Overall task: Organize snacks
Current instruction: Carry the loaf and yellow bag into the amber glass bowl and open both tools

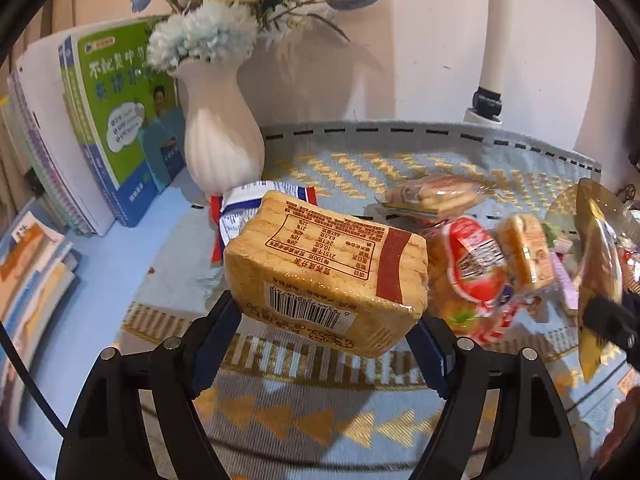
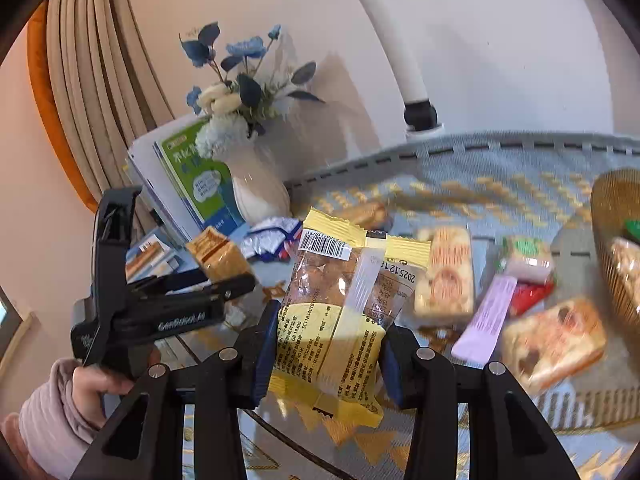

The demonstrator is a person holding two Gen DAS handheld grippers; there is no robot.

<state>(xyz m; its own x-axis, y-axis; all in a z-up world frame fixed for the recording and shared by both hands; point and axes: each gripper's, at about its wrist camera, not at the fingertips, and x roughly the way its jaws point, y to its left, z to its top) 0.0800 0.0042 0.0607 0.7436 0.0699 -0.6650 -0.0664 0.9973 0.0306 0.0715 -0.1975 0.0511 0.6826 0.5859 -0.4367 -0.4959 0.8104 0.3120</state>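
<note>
Left gripper (image 1: 326,328): jaws clamped on the biscuit pack (image 1: 324,272), held off the patterned mat (image 1: 280,412) near the white vase (image 1: 222,140). Right gripper (image 2: 326,350): jaws clamped on the yellow snack bag (image 2: 344,304), lifted over the surface. Other snacks (image 2: 444,276) loose on mat beside the basket (image 2: 612,220).

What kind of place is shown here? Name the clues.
Probably a home room: a table with a patterned cloth against a wall, a vase of flowers, leaning books, and scattered snack packets.
</note>
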